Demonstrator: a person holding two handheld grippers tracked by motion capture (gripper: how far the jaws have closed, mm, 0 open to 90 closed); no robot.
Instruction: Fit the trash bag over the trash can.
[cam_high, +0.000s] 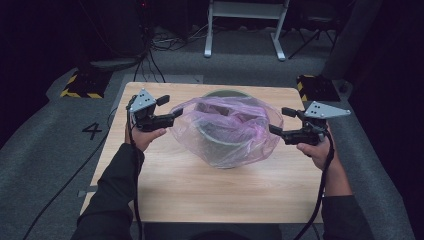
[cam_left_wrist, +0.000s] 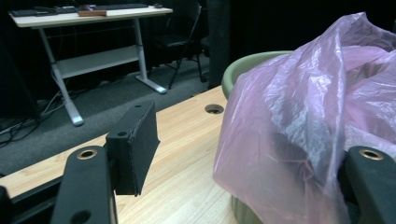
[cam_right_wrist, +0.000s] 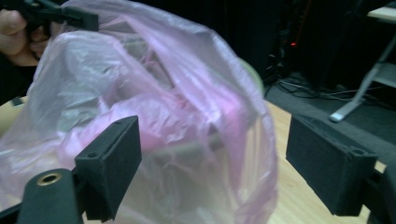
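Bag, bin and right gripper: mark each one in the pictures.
Bag (cam_high: 235, 135), high view, on its pink film at the front.
Bin (cam_left_wrist: 247, 65), left gripper view, on its green rim.
Right gripper (cam_high: 277, 121), high view, midway between its fingertips.

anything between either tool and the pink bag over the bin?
Nothing visible. The left tool and the right tool sit open at opposite sides of the pink bag, which is draped over the green bin. The high view shows no other thing on the table between either tool and the plastic.
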